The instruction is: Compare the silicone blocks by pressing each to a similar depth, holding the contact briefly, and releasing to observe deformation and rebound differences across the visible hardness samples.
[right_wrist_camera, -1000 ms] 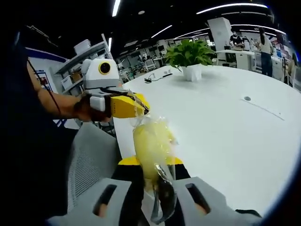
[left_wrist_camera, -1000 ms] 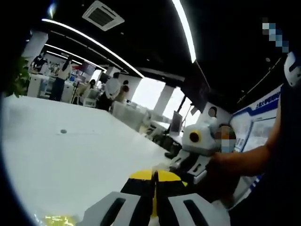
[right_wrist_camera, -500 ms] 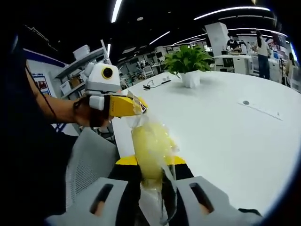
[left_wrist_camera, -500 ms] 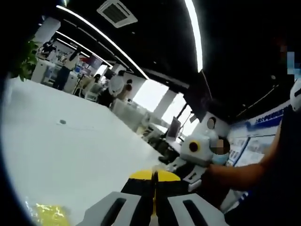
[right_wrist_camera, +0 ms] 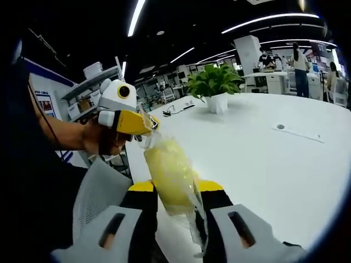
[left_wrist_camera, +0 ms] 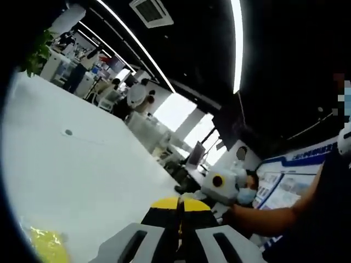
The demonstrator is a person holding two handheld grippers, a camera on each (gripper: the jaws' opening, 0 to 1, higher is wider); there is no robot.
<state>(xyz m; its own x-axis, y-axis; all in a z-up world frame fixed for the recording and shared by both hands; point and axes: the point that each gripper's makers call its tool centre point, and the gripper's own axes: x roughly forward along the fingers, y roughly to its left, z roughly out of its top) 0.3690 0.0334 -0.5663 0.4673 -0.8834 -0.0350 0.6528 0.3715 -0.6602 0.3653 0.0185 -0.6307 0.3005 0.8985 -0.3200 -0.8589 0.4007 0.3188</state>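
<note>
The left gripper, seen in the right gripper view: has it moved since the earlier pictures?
Yes. The left gripper has lifted and drawn back, judged against the potted plant, stretching the bagged yellow block.

White surface (right_wrist_camera: 285,164) with a round grommet (right_wrist_camera: 280,126) and a potted plant (right_wrist_camera: 215,87) further back. Grey mesh chair (right_wrist_camera: 96,194) at its near edge. Ceiling light strips (left_wrist_camera: 237,38), AC vent (left_wrist_camera: 151,10), people at desks (left_wrist_camera: 134,96) behind.
</note>
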